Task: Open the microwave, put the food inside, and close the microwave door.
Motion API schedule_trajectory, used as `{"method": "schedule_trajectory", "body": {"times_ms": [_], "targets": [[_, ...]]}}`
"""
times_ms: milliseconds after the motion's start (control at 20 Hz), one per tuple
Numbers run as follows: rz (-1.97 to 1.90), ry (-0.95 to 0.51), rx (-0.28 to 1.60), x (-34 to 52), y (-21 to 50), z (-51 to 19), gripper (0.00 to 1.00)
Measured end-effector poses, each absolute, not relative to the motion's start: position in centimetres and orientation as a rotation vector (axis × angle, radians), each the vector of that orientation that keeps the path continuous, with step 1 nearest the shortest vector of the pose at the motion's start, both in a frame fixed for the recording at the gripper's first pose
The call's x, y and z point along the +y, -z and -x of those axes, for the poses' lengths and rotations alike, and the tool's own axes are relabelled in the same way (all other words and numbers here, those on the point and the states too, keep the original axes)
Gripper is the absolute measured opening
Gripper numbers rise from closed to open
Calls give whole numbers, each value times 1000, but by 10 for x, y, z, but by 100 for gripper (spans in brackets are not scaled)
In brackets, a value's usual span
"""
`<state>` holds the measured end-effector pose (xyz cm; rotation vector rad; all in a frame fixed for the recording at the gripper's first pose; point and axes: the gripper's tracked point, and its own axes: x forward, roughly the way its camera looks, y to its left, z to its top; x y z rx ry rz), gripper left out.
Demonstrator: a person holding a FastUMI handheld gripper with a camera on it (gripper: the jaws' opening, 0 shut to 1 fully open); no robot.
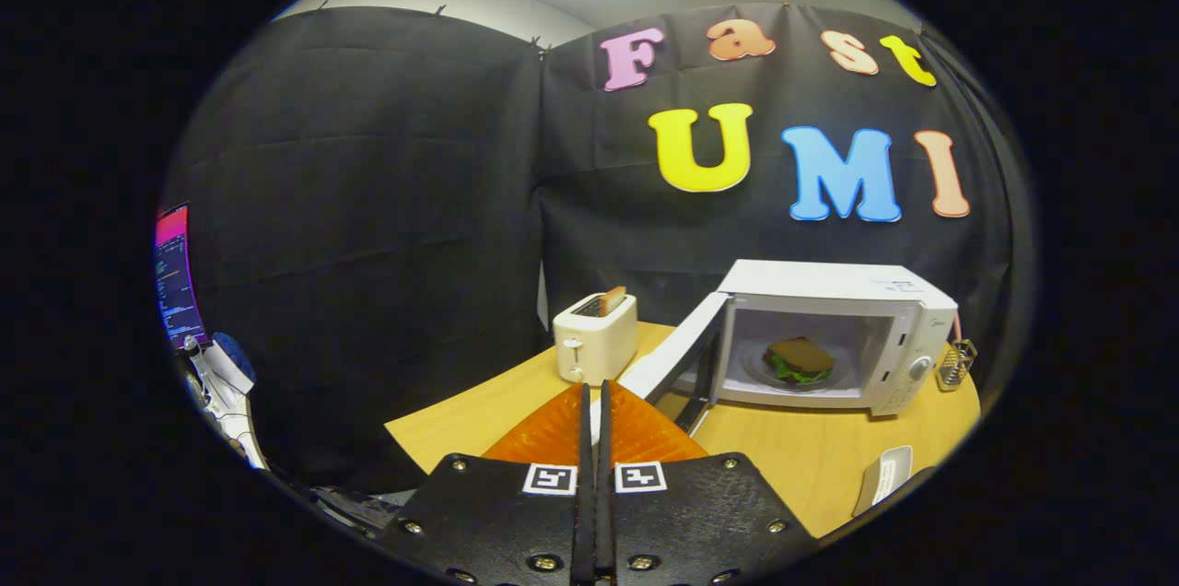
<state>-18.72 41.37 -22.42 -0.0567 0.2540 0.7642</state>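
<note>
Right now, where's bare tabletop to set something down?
Bare table runs in front of the microwave, between its open door and the white tray. Another strip lies left of the toaster. It is tight between toaster and door. Claw shut, holding nothing.

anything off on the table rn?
Nothing damaged or spilled. The microwave door hangs open with the sandwich already inside. The claw is shut, empty, just short of that door.
</note>
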Motion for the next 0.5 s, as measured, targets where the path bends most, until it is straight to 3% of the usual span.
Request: {"method": "schedule_trajectory", "body": {"times_ms": [200, 500], "targets": [[82, -832, 324, 452, 258, 204, 1], [85, -810, 388, 452, 292, 191, 1]]}}
